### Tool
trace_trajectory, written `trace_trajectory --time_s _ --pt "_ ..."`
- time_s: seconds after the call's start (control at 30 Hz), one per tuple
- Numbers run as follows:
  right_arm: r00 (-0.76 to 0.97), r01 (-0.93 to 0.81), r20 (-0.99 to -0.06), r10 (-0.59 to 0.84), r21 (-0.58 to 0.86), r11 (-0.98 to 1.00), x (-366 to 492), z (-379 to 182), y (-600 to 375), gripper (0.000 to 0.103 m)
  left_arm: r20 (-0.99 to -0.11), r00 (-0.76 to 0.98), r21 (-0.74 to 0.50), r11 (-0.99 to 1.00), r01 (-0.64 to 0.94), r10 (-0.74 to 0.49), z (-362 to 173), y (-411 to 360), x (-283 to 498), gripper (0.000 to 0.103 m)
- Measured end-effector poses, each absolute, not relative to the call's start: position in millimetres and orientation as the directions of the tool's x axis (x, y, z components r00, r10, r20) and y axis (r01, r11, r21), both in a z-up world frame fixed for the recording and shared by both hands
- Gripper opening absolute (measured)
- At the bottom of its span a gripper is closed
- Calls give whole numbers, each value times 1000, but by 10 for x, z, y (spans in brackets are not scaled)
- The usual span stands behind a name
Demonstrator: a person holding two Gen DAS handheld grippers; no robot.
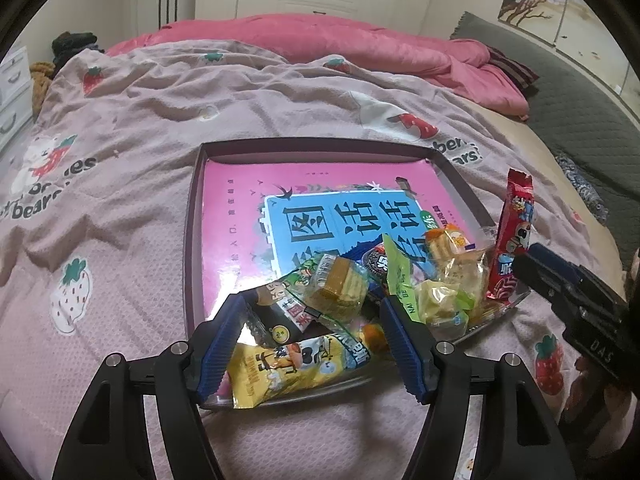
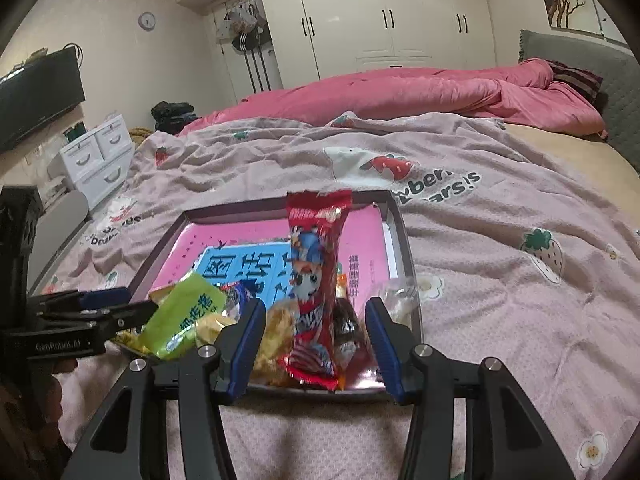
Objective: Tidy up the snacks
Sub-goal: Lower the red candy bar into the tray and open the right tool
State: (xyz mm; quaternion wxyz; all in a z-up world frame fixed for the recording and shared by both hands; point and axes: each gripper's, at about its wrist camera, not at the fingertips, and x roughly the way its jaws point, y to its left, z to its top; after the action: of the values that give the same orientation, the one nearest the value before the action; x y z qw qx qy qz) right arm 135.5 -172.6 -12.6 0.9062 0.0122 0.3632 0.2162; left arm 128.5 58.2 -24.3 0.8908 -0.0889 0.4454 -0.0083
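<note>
Here the left gripper gapes over the yellow packet; the right gripper stands apart around the upright red packet.

We see a shallow tray on the bed, lined with a pink book cover, its near end heaped with snack packets: a yellow bag, wrapped cakes and a red packet standing upright.

Far half of the shallow dark-rimmed tray toward 12 o'clock is open; snack heap and upright red wrapper (leaning) crowd 6 o'clock.
</note>
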Motion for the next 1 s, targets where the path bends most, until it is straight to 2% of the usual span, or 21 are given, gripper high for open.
trace_trajectory --time_s 0.57,1.0 --pt "606 -397 -704 371 137 908 1279 -277 -1633 52 -794 601 -167 983 -77 -88 -227 613 1186 77" --pt "588 -381 -717 374 162 910 1382 -415 -1681 53 -799 597 -151 985 -80 -74 -195 595 1092 77"
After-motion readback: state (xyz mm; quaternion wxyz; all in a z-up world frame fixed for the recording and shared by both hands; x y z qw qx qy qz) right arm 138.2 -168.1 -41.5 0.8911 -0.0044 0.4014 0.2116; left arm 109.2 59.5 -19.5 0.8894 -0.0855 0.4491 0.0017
